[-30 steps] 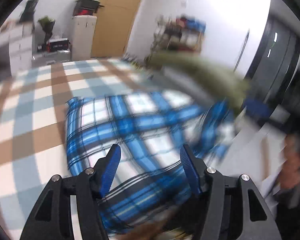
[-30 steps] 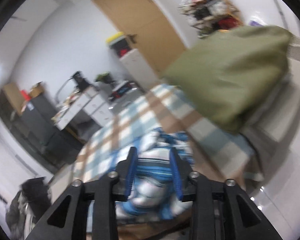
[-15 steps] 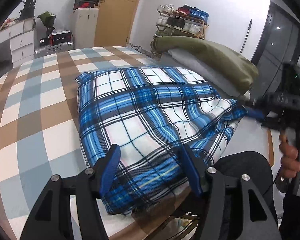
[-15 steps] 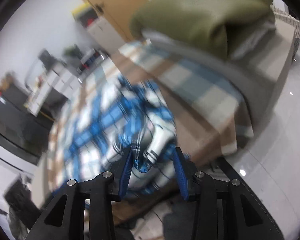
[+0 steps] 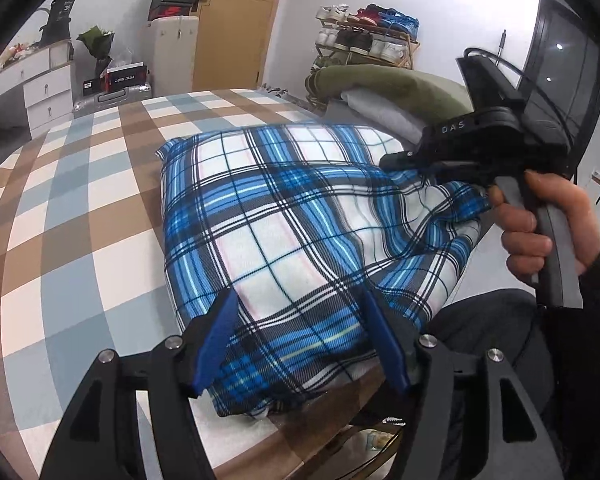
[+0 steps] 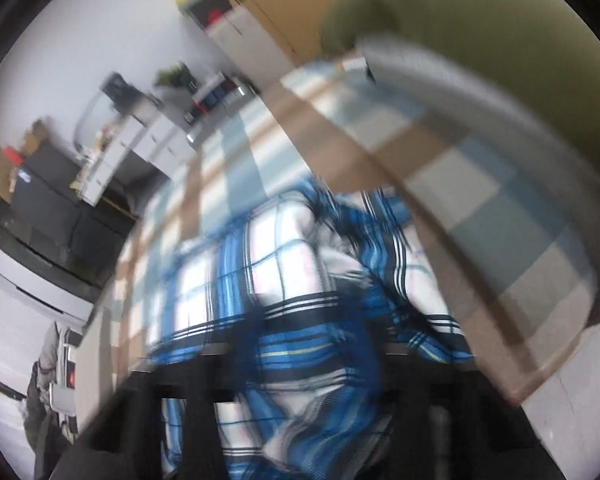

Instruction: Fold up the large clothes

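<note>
- A blue, white and black plaid garment (image 5: pixel 284 232) lies folded into a rough rectangle on a bed covered by a brown, pale blue and white checked bedspread (image 5: pixel 80 208), close to the bed's near edge.
- The left tool (image 5: pixel 300 332) hovers over the near end of the garment, its two blue fingers (image 5: pixel 216 336) standing well apart on either side of the cloth, with no pinch visible; its jaws are opening a little.
- The right tool (image 5: pixel 404 160) reaches in from the right side of the left wrist view, held by a hand (image 5: pixel 544 224) on its grey grip, its tip at the raised right corner of the garment.
- Cloth bunches up toward that tip, and the corner is lifted off the bedspread.
- In the right wrist view the picture is heavily blurred; plaid fabric fills the space where the fingers stand, and the jaws are closing on it.
- An olive-green folded item (image 5: pixel 388 84) lies atop a grey one (image 5: pixel 380 112) on the bed beyond the garment, well apart from the left tool.
- Behind the bed stand a shoe rack (image 5: pixel 364 40), a wooden door (image 5: pixel 236 24), a white cabinet (image 5: pixel 172 48) with boxes stacked on it, and white drawers (image 5: pixel 48 96).
- A dark-clothed leg of the person (image 5: pixel 484 320) shows at the bed's near edge.
</note>
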A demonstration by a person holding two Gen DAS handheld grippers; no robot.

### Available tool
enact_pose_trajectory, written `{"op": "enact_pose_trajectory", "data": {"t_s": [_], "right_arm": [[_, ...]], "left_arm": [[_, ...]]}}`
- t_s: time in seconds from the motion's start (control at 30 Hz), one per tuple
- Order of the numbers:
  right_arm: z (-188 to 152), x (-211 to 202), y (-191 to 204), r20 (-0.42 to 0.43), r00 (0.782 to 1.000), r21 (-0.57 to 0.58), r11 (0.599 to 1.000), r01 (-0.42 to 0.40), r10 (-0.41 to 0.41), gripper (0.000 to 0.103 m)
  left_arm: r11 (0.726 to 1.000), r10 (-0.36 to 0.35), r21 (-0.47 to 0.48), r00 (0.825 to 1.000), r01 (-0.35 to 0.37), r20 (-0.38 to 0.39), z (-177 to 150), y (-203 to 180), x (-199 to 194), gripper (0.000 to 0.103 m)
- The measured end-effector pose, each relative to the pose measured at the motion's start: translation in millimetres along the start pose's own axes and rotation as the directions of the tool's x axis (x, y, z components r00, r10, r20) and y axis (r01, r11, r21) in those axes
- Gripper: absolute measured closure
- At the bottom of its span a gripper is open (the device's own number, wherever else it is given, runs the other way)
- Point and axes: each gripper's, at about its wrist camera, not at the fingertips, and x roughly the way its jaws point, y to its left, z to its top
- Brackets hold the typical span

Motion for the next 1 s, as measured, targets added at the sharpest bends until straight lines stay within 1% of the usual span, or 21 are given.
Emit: {"op": "enact_pose_trajectory", "data": {"t_s": [0.03,0.07,0.1,0.13,0.17,0.2,0.27,0.3,0.33,0.37,0.4,0.43,0.47,0.5,0.53,0.6,0.7,0.77,0.9,0.97,1.0], "right_arm": [[0.5,-15.4,10.4,0.069,0.996,-0.047,0.998,-0.045,0.048,0.094],[-1.9,-30.0,16.8,0.121,0.987,-0.090,0.991,-0.099,0.109,0.095],[-2.5,-53.1,27.6,0.197,0.955,-0.160,0.968,-0.192,0.222,0.096],[-3.0,-68.1,33.7,0.243,0.930,-0.201,0.952,-0.230,0.276,0.096],[-2.8,-78.9,37.4,0.275,0.913,-0.227,0.943,-0.243,0.302,0.097],[0.4,-78.9,36.4,0.279,0.917,-0.223,0.948,-0.226,0.285,0.097],[9.0,-54.7,23.7,0.247,0.958,-0.163,0.981,-0.106,0.144,0.096],[14.3,-29.2,9.1,0.196,0.981,-0.092,0.996,0.012,0.007,0.094],[17.1,-4.6,-8.9,0.105,0.989,-0.007,0.995,0.102,-0.101,0.094],[17.0,4.8,-18.9,0.058,0.991,0.043,0.992,0.115,-0.118,0.094],[14.0,7.2,-29.4,0.037,0.996,0.100,0.992,0.072,-0.076,0.091],[12.4,1.1,-31.6,0.049,0.997,0.105,0.993,0.048,-0.054,0.091],[10.6,-10.1,-28.8,0.088,0.995,0.085,0.995,0.044,-0.051,0.091],[7.2,-22.7,-24.8,0.123,0.991,0.058,0.997,0.047,-0.054,0.085],[5.2,-30.7,-23.1,0.136,0.990,0.038,0.999,0.037,-0.042,0.072],[-6.7,-43.7,-27.8,0.127,0.992,0.029,1.000,-0.002,-0.002,0.061],[-20.6,-41.1,-35.7,0.042,0.999,0.048,0.998,-0.026,0.024,0.061],[-26.2,-42.5,-35.9,0.008,1.000,0.043,0.999,-0.014,0.013,0.061],[-38.4,-54.7,-31.5,0.010,0.997,0.035,0.996,-0.078,0.078,0.061],[-43.7,-57.4,-27.2,0.027,0.998,-0.001,0.999,-0.054,0.054,0.067],[-46.9,-56.8,-27.3,0.026,0.999,-0.015,0.999,-0.032,0.032,0.085]], "left_arm": [[1.000,-0.002,-0.004,1.000,0.002,0.001,0.2,0.8,-0.9,0.042],[1.000,-0.008,-0.007,1.000,0.008,0.003,0.4,1.8,-1.8,0.042],[1.000,-0.013,-0.012,1.000,0.013,0.004,0.5,2.8,-2.0,0.042],[1.000,-0.022,-0.016,1.000,0.022,0.006,0.3,3.8,-2.5,0.042],[0.999,-0.031,-0.017,0.999,0.031,0.009,0.5,4.4,-2.8,0.042],[0.999,-0.027,-0.017,1.000,0.027,0.008,0.6,4.2,-2.4,0.042],[1.000,-0.017,-0.016,1.000,0.017,0.007,0.5,3.7,-1.1,0.042],[1.000,-0.021,-0.014,1.000,0.021,0.009,0.8,3.1,-0.7,0.041],[1.000,-0.020,-0.011,1.000,0.020,0.009,1.4,2.3,-0.7,0.041],[1.000,-0.013,-0.008,1.000,0.013,0.003,2.1,1.4,-0.9,0.041],[1.000,-0.011,-0.004,1.000,0.011,-0.002,2.3,1.1,-1.6,0.041],[1.000,-0.012,-0.005,1.000,0.012,-0.001,2.3,1.9,-2.5,0.041],[1.000,-0.016,-0.011,1.000,0.016,-0.002,2.6,3.7,-3.3,0.041],[0.999,-0.024,-0.022,1.000,0.023,-0.004,3.3,6.1,-4.0,0.041],[0.999,-0.030,-0.035,1.000,0.030,0.000,4.0,8.7,-5.2,0.041],[0.996,-0.042,-0.074,0.999,0.044,0.024,5.6,16.4,-9.6,0.041],[0.987,-0.051,-0.148,0.997,0.058,0.051,7.5,31.3,-14.2,0.041],[0.980,-0.054,-0.189,0.996,0.066,0.067,7.7,40.4,-17.3,0.041],[0.969,-0.048,-0.239,0.994,0.070,0.094,6.5,53.6,-24.0,0.041],[0.964,-0.044,-0.259,0.994,0.067,0.095,5.9,58.9,-24.5,0.041],[0.962,-0.042,-0.267,0.995,0.066,0.093,5.1,61.2,-24.2,0.041]]}}
